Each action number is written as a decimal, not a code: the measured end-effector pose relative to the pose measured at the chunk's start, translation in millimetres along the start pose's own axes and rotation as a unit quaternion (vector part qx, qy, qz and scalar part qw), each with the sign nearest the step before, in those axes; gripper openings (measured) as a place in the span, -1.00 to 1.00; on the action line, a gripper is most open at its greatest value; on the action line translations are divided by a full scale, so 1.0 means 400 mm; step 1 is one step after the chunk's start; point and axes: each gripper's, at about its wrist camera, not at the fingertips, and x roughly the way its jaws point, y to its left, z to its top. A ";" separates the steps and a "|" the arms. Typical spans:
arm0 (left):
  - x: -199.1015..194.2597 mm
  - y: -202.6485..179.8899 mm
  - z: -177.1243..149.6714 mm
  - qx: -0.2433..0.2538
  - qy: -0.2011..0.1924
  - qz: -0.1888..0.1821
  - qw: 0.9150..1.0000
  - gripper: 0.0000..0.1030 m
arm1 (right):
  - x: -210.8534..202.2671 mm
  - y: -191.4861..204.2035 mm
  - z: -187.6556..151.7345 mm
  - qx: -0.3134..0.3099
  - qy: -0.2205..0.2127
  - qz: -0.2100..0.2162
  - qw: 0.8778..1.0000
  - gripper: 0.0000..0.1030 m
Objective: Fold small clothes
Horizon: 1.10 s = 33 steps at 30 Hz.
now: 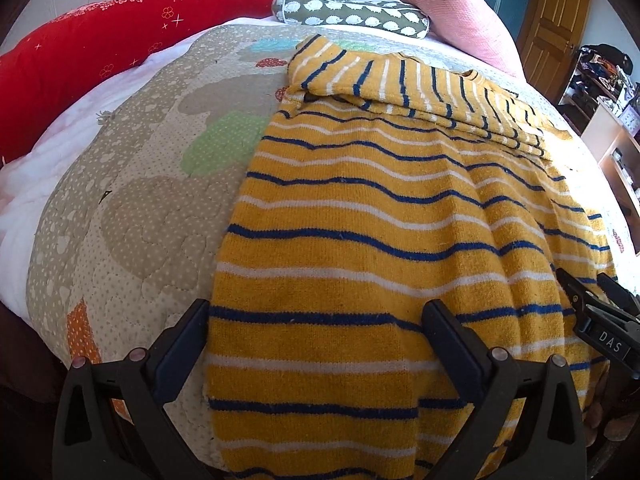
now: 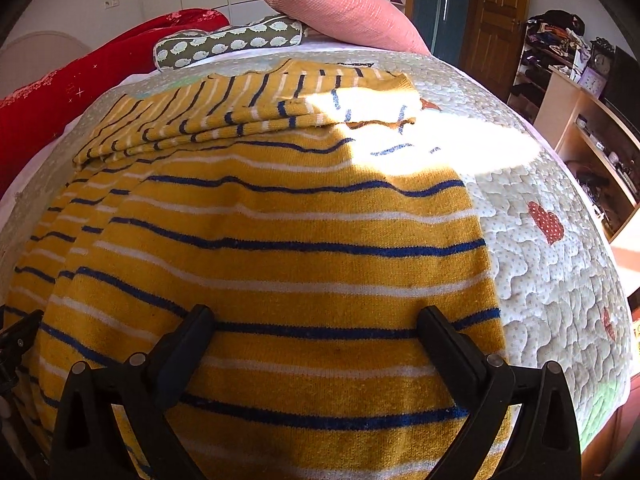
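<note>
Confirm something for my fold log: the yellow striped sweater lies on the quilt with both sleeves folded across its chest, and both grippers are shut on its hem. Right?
Not quite. The left gripper and right gripper are both open over the hem, as each wrist view shows. The rest holds: the yellow striped sweater lies on the quilt, sleeves folded across the chest.

This is a home bedroom. A bed spread with a patchwork quilt (image 2: 552,264) carries a pink pillow (image 2: 348,12), a hedgehog-print cushion (image 1: 352,14) and a red bolster (image 1: 100,44). A panelled wooden door (image 2: 496,12) and cluttered open shelves (image 2: 560,52) stand along the far wall.
</note>
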 end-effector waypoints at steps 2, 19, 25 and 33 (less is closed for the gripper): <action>-0.011 0.000 -0.003 0.001 0.000 -0.006 1.000 1.00 | 0.000 0.002 0.000 0.000 0.000 -0.002 1.000 0.99; -0.088 -0.022 -0.016 0.020 -0.043 0.001 0.999 1.00 | 0.001 0.014 0.007 -0.004 -0.004 -0.014 1.000 0.99; -0.139 -0.032 -0.016 0.019 -0.102 0.013 0.994 1.00 | -0.002 0.013 -0.004 -0.005 -0.017 -0.012 1.000 0.99; -0.189 -0.044 0.034 0.024 -0.153 0.022 0.988 1.00 | -0.003 0.013 -0.009 -0.011 -0.025 -0.005 1.000 0.99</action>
